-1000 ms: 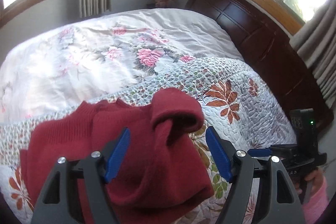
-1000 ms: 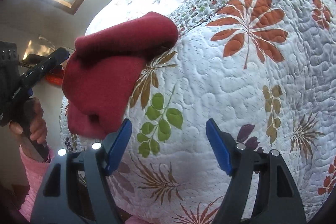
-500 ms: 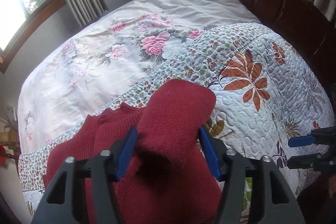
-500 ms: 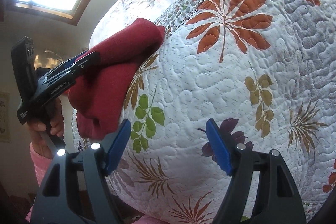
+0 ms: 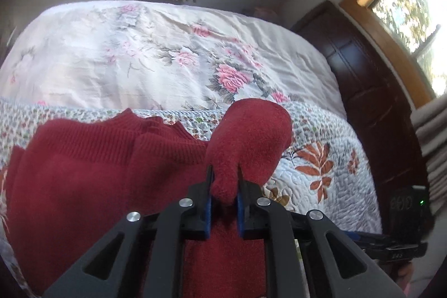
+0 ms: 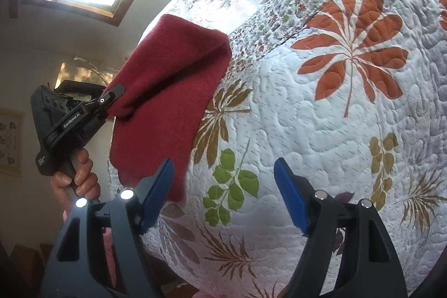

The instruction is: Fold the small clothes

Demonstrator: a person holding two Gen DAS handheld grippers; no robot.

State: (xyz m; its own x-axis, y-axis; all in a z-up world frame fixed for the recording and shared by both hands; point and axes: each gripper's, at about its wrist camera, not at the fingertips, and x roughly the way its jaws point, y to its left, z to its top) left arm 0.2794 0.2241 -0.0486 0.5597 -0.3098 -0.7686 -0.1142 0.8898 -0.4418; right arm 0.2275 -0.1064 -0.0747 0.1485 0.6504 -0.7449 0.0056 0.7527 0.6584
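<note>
Because we meant to fold it, our left gripper (image 5: 225,186) pinched the red sweater's (image 5: 97,172) sleeve on the quilt (image 6: 321,130); our right gripper (image 6: 223,194) hung wide open and unladen beside the sweater.

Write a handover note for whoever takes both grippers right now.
Left gripper: jaws shut on a folded-over part of the red sweater.
Right gripper: jaws open and empty, over the leaf-print quilt, beside the sweater.
The sweater lies on the bed near the quilt's edge, with one flap lifted.
Done: a grasp on the flap.
Left: lay the flap across, finish folding and flatten.
</note>
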